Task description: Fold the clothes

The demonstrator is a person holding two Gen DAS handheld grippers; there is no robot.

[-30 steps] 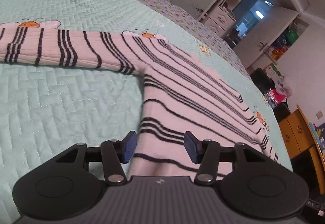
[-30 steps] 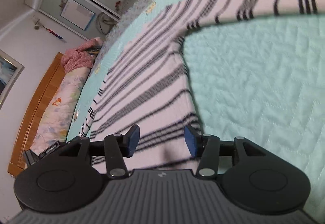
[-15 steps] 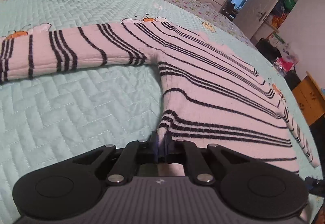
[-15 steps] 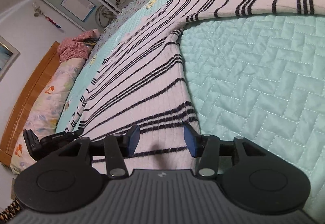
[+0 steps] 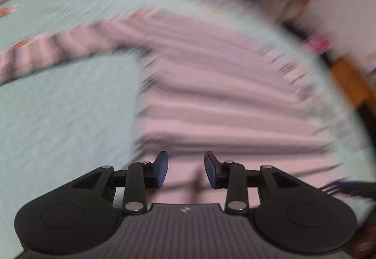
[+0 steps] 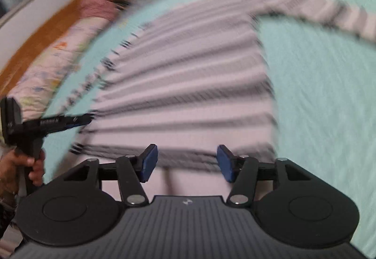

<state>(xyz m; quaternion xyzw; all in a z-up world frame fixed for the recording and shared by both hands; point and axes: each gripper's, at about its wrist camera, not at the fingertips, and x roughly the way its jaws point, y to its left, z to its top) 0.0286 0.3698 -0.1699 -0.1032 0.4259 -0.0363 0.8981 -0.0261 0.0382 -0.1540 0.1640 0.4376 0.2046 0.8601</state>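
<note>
A bedroom, smeared by motion blur; the bed (image 5: 58, 106) carries a mint quilted cover, its flat top likely serving as the folding surface. The striped sweater (image 5: 223, 99) lies spread over it, one sleeve reaching toward 9 o'clock in the left wrist view, laid out flat, probably to fold. The left gripper (image 5: 186, 169) hovers at the hem, its jaws having just been opening, nothing pinched. The right gripper (image 6: 186, 162) is spread wider, its jaws just narrowing, cloth below but ungripped. A small logo on each housing is unreadable
</note>
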